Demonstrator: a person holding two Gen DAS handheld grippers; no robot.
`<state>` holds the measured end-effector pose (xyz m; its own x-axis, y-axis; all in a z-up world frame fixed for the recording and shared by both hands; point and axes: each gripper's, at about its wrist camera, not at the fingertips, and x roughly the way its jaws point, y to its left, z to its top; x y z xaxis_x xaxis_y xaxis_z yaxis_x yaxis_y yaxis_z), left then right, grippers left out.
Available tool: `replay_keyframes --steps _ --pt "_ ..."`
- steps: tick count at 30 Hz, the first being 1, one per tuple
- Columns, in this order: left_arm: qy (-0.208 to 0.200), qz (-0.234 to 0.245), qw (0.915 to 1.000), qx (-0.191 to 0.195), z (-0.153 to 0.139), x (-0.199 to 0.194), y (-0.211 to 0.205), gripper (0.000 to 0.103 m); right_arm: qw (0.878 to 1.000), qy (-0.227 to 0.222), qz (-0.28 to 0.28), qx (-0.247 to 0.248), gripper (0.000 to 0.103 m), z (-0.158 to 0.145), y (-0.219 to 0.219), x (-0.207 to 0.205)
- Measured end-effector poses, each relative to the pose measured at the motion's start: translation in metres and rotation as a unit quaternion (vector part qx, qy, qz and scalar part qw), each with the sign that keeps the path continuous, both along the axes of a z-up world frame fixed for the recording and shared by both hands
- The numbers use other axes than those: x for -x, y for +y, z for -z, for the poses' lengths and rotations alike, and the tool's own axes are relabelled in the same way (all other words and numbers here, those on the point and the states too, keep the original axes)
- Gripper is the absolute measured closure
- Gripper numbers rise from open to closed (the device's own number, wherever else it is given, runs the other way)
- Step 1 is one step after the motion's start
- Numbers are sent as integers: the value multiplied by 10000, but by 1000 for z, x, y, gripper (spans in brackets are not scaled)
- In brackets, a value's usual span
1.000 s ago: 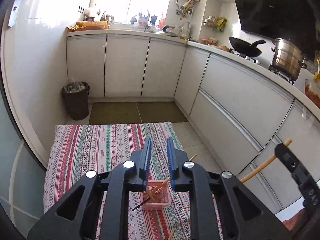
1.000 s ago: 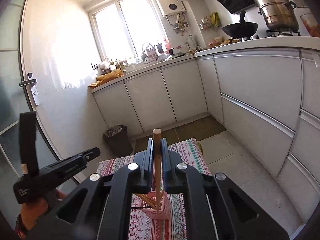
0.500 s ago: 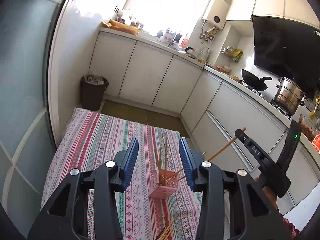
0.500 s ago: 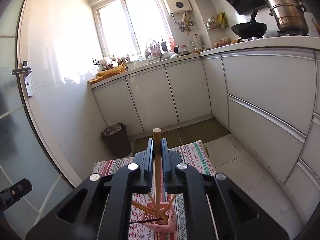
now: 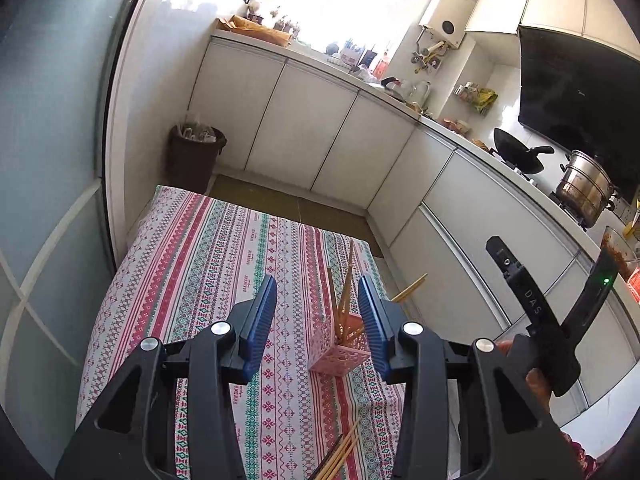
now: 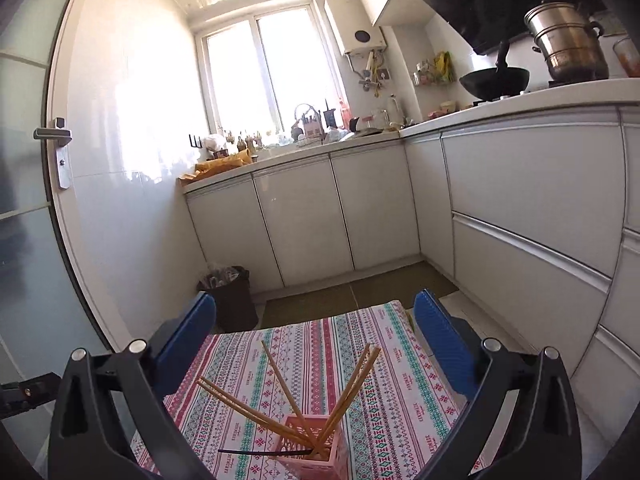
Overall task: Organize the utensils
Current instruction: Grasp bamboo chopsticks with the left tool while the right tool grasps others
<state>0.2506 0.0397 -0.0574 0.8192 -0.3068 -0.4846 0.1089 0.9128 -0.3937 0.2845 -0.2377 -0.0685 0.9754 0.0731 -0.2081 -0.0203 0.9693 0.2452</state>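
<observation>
Chopsticks [image 6: 280,412] standing splayed in pink holder [image 6: 316,448] on patterned tabletop [image 5: 200,264]. Right tongs [image 6: 315,328] opening, nothing between. Left tongs [image 5: 318,316] apart, empty; loose chopsticks [image 5: 340,452] beneath.

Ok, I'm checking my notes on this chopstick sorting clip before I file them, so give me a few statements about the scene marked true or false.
1. The pink basket stands upright on the striped tablecloth. True.
2. The right gripper grips a chopstick. False: its jaws are opening wide, with nothing pressed between them.
3. Several chopsticks lean out of the basket. True.
4. All chopsticks are already in the basket. False: loose chopsticks lie on the cloth near the table's front edge.
5. The left gripper is clamped on the basket. False: its jaws are apart and hold nothing.
6. A dark bin stands on the floor beyond the table. True.
</observation>
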Motion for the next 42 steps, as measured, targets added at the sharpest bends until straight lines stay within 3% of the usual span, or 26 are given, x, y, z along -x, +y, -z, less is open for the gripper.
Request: replay_keyframes --steps 3,8,13,15,18,22,23,28,30,32,34,35,39,41,42 --pt "73 134 9999 -79 2 3 -10 57 9999 -108 -10 -106 6 -9 -9 22" --pt "305 545 9972 -415 18 11 -35 29 9999 -69 87 -101 6 -2 -28 79" --pt "827 1143 9871 -760 45 11 -66 18 9929 1109 257 -350 6 48 -48 121" --pt "1068 1363 9808 -895 57 9 -79 17 9836 1698 338 -511 6 75 -54 132" --pt "1359 1599 9710 -1148 70 4 -97 14 9625 2423 480 -1125 6 119 -68 149" --pt "1965 1930 9506 -1433 97 -11 -118 7 9272 3362 629 -1528 6 168 -81 151" --pt "2147 2004 9442 -1492 106 -15 -123 7 9230 3469 620 -1549 6 175 -84 150" --pt "3257 2368 8954 -1899 167 -40 -150 7 9021 3748 866 -1953 6 200 -101 148" --pt "3596 2415 8771 -2073 192 -53 -157 11 8955 3833 821 -2110 6 205 -104 143" --pt "3854 2464 8597 -2271 211 -60 -163 39 8930 3851 829 -2174 6 207 -107 141" --pt "4057 2541 8451 -2378 226 -66 -169 55 8936 3833 837 -2181 6 207 -108 139" --pt "4110 2550 8397 -2469 232 -68 -172 55 8938 3821 823 -2200 6 206 -109 138" --pt "4149 2588 8294 -2702 244 -71 -178 60 8921 3842 771 -2249 6 206 -110 136" --pt "4150 2643 8239 -2812 250 -71 -180 76 8910 3853 764 -2278 6 206 -111 135" --pt "4174 2658 8221 -2814 252 -71 -180 76 8909 3848 760 -2291 6 206 -112 135"
